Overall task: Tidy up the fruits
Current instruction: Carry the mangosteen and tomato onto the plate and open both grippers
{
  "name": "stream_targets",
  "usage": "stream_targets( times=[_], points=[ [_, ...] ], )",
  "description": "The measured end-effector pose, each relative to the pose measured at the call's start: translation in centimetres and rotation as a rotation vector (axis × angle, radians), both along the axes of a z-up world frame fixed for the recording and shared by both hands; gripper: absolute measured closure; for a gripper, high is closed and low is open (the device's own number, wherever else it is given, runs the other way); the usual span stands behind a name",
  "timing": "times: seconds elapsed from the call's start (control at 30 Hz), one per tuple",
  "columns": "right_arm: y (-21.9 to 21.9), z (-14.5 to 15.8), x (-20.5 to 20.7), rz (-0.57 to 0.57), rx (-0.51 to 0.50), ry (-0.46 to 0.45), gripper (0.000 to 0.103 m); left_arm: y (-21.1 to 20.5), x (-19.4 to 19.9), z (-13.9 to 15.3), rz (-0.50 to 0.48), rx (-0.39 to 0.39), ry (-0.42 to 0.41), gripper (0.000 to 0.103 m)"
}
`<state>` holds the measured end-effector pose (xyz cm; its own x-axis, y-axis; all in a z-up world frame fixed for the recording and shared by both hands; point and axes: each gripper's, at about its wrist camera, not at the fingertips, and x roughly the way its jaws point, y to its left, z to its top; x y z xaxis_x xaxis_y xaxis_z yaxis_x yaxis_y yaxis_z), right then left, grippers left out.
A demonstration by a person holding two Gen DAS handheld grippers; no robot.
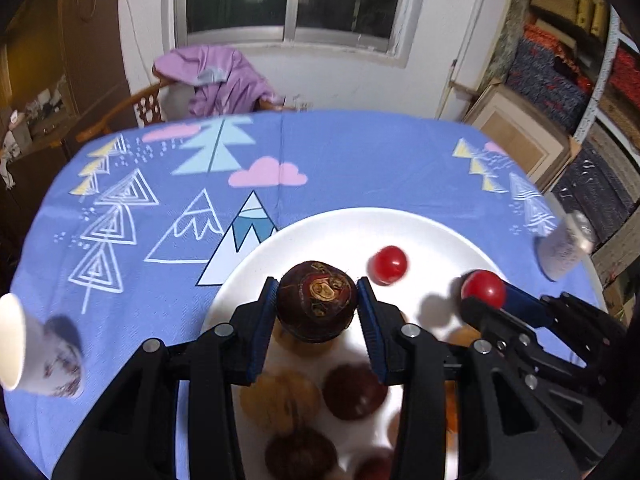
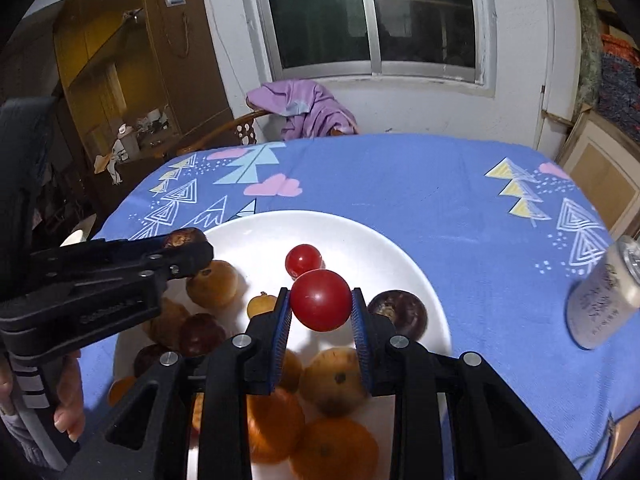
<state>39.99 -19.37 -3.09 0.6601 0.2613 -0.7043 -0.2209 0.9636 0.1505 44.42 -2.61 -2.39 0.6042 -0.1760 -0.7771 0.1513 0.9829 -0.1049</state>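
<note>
My left gripper (image 1: 317,300) is shut on a dark purple-brown round fruit (image 1: 317,302), held above a white plate (image 1: 332,228). My right gripper (image 2: 320,306) is shut on a red cherry tomato (image 2: 321,300), also over the plate (image 2: 360,240). In the left wrist view the right gripper (image 1: 486,294) shows at the right with its tomato (image 1: 483,288). In the right wrist view the left gripper (image 2: 188,246) enters from the left, a dark fruit (image 2: 184,237) at its tip. A second red tomato (image 1: 387,265) (image 2: 303,260) lies on the plate among several brown, dark and orange fruits (image 2: 334,446).
A blue patterned cloth (image 1: 360,152) covers the table. A paper cup (image 1: 36,350) sits at the left edge and a can (image 2: 604,300) at the right. A chair with purple clothing (image 1: 224,80) stands behind the table. A hand (image 2: 68,396) grips the left tool.
</note>
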Motion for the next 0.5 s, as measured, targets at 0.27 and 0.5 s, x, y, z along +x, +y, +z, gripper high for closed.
stream_targets(
  times=[0.27, 0.5],
  points=[
    [-0.2, -0.4, 0.2, -0.014, -0.012, 0.003, 0.066, 0.2, 1.7, -1.0, 0.017, -0.014, 0.003, 0.048],
    [-1.7, 2.4, -2.8, -0.029, 0.062, -0.050, 0.063, 1.6, -2.1, 2.3, 0.035, -0.003, -0.057, 0.035]
  ],
)
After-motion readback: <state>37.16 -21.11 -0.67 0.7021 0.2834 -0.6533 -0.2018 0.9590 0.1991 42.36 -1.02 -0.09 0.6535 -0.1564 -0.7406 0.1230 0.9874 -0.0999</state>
